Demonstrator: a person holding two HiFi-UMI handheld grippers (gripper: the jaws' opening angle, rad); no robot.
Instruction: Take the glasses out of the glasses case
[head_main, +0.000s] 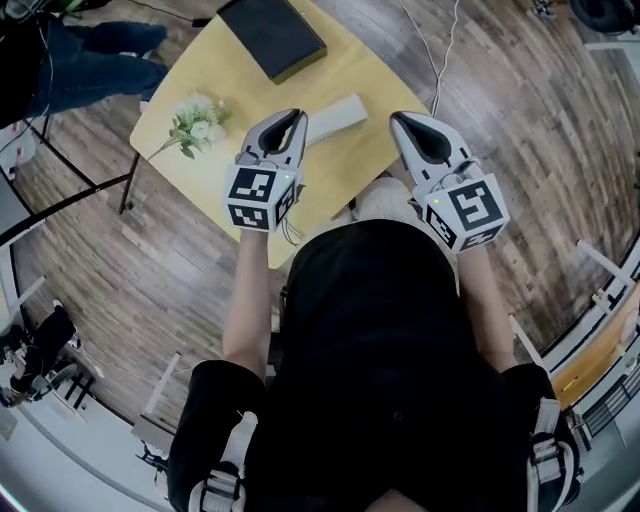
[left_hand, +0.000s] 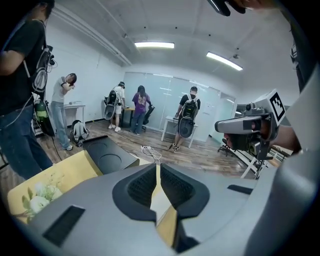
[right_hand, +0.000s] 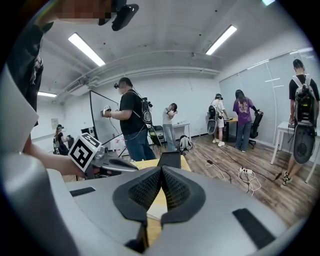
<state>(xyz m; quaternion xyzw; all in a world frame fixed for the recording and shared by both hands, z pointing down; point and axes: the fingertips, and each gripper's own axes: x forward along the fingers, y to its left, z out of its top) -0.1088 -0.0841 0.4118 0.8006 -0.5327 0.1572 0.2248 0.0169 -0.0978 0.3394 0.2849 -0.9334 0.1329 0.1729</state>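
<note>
Left gripper (head_main: 296, 116) clenched, empty, near glasses case (head_main: 340, 113); right gripper (head_main: 398, 118) clenched, empty.

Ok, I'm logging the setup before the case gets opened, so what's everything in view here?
table: one, yellow, in front of the person.
glasses case: one, pale grey, mid-table, just past the grippers.
black box: one, black, table's far edge.
flower sprig: one, white with green leaves, table's left side.
bystanders: several, mixed clothing, standing across the room.
left gripper: one, grey with marker cube, shut and empty, above the table's near edge.
right gripper: one, same colours, shut and empty, beside it.
</note>
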